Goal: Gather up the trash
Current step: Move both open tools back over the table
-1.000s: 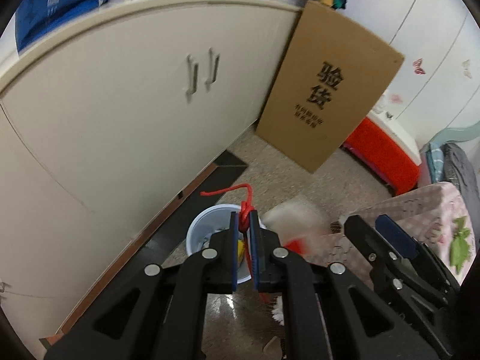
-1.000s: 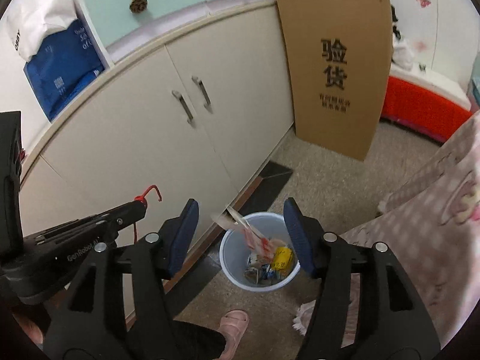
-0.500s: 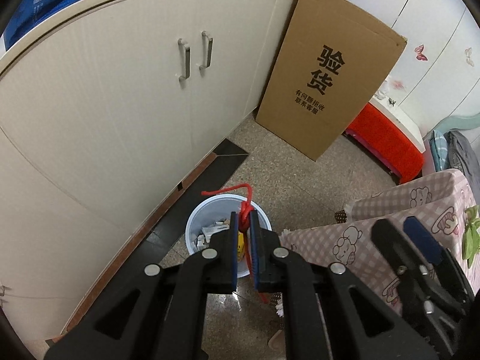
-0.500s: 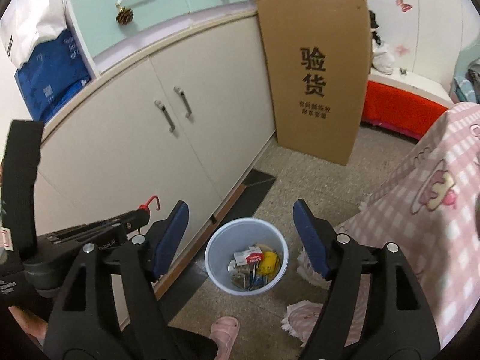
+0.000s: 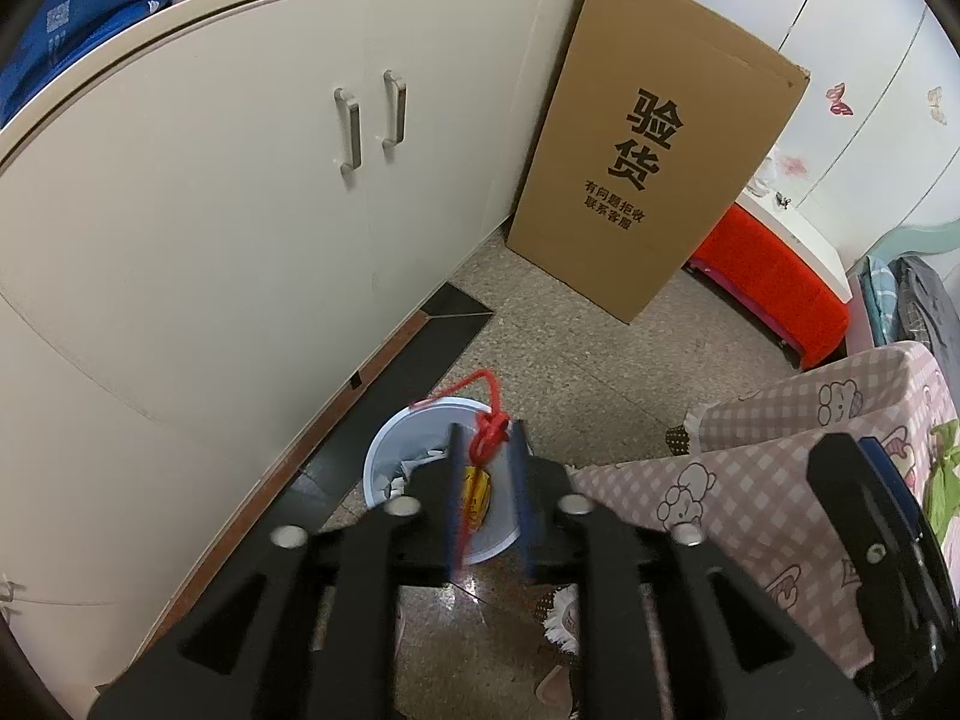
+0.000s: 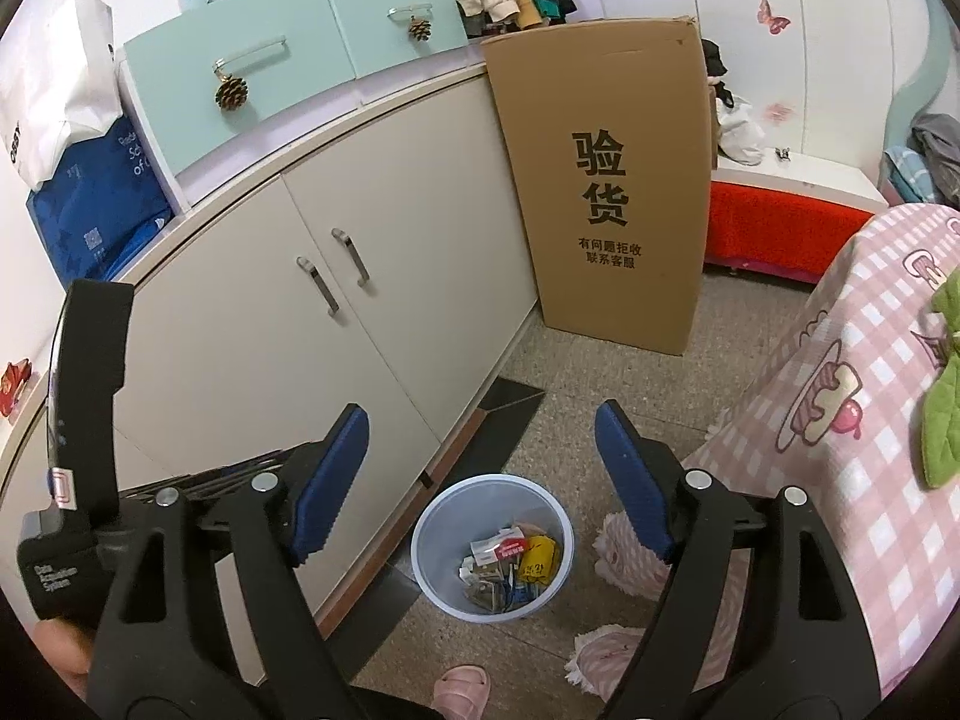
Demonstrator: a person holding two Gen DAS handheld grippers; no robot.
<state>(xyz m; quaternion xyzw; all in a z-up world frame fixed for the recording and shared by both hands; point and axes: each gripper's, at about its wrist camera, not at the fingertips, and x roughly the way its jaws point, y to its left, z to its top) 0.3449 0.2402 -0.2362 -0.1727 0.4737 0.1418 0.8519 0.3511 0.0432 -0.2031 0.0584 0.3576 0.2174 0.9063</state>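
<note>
Left gripper jaws opening, red string between, over bin. Right gripper wide open, empty; bare floor beyond bin.

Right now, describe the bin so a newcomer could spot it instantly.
Find the long cream cabinet with a tall cardboard box leaning at its end. On the floor at the cabinet's foot stands the bin: small, round, pale blue, the only open container, with wrappers inside.

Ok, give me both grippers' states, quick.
Left gripper: opening, red string between the jaws, over the bin.
Right gripper: open, empty.
</note>
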